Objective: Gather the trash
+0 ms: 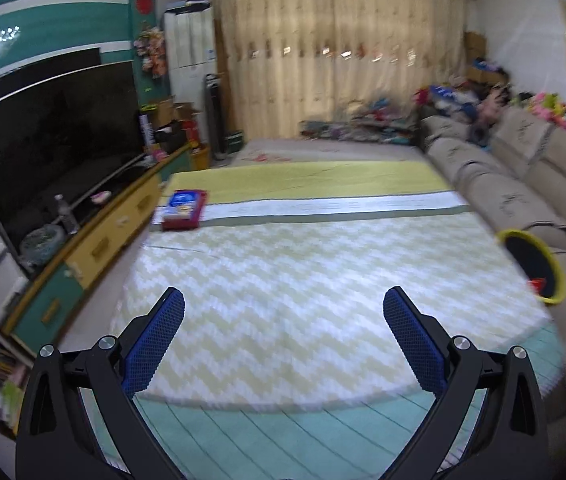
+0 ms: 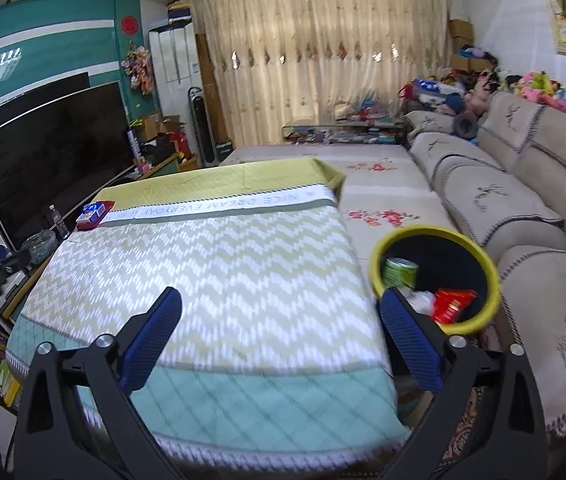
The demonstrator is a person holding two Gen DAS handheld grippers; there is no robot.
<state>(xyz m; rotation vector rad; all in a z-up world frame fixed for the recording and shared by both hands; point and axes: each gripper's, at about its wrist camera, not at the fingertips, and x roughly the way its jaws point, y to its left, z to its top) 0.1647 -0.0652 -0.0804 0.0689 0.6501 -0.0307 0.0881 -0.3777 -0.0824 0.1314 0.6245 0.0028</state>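
A yellow-rimmed black trash bin [image 2: 479, 256] stands on the floor between the quilted mat and the sofa. It holds a green can [image 2: 401, 272], a red packet [image 2: 453, 304] and white crumpled paper. The bin also shows at the right in the left wrist view [image 1: 551, 256]. A red and blue box [image 1: 182, 208] lies at the mat's far left corner, also in the right wrist view [image 2: 94, 214]. My left gripper [image 1: 283, 336] is open and empty above the mat. My right gripper [image 2: 281, 336] is open and empty, its right finger just before the bin.
A quilted zigzag mat [image 2: 219, 272] covers the low platform. A TV [image 1: 51, 148] on a yellow and green cabinet [image 1: 115, 232] runs along the left. A beige sofa [image 2: 523, 208] with toys runs along the right. Curtains and clutter fill the back.
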